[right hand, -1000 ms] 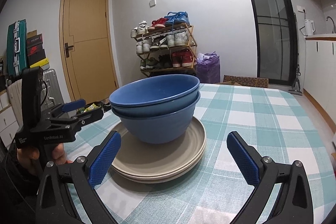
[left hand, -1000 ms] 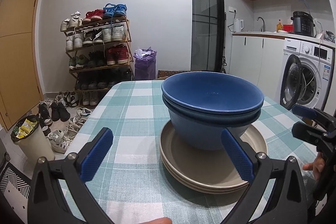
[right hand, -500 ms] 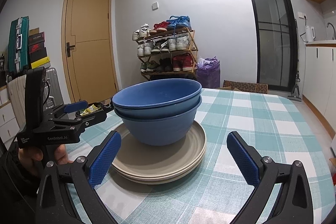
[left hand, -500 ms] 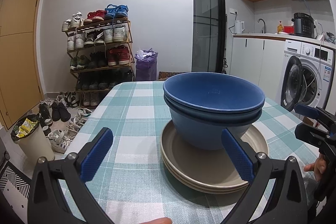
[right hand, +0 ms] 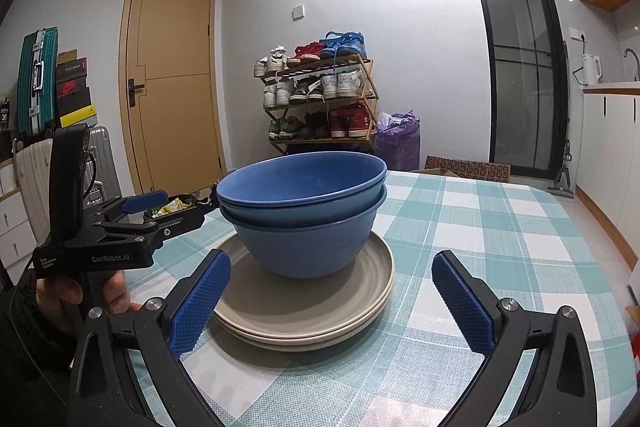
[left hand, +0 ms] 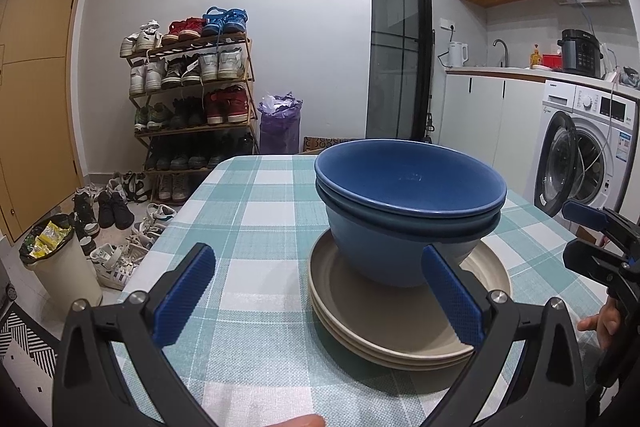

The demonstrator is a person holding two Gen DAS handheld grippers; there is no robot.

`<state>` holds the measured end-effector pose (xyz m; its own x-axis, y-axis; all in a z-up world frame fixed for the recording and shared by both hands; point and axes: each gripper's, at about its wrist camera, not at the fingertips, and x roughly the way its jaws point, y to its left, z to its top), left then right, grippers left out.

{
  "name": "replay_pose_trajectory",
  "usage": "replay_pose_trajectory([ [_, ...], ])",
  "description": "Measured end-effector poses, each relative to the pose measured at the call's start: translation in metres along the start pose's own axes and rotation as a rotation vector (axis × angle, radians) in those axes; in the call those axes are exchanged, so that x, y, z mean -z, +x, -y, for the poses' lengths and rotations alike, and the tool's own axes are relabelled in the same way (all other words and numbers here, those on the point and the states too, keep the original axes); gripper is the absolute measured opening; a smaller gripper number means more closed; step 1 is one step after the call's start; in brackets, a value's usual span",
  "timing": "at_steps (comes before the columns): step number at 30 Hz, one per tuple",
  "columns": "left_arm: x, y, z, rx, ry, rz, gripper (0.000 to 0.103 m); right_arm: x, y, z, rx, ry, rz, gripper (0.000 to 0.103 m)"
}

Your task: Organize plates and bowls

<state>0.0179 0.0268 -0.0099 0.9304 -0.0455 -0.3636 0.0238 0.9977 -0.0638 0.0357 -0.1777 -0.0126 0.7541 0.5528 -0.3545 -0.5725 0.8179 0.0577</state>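
two blue bowls (left hand: 408, 203) sit nested on stacked beige plates (left hand: 384, 331), centre frame on the checked tabletop (left hand: 248, 211). the left gripper (left hand: 320, 295) and right gripper (right hand: 328, 299) are both spread, empty. stacking looks finished; next likely means backing away.

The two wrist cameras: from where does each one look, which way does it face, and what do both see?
Left wrist: behind the open left hand-held gripper, facing the blue bowls on beige plates, kitchen beyond; the right hand-held gripper shows at right.
Right wrist: behind the open right hand-held gripper, facing the same stack, door beyond; the left one and a hand show at left.
Shared: bowls, plates, checked tablecloth, shoe rack.
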Motion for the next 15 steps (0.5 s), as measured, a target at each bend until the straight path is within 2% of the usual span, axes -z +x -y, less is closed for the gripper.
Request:
replay_pose_trajectory([
  [15, 0.0005, 0.0011, 0.0001, 0.005, 0.002, 0.003, 0.103, 0.0001, 0.0, -0.0003, 0.0, 0.0, 0.0, 0.102],
])
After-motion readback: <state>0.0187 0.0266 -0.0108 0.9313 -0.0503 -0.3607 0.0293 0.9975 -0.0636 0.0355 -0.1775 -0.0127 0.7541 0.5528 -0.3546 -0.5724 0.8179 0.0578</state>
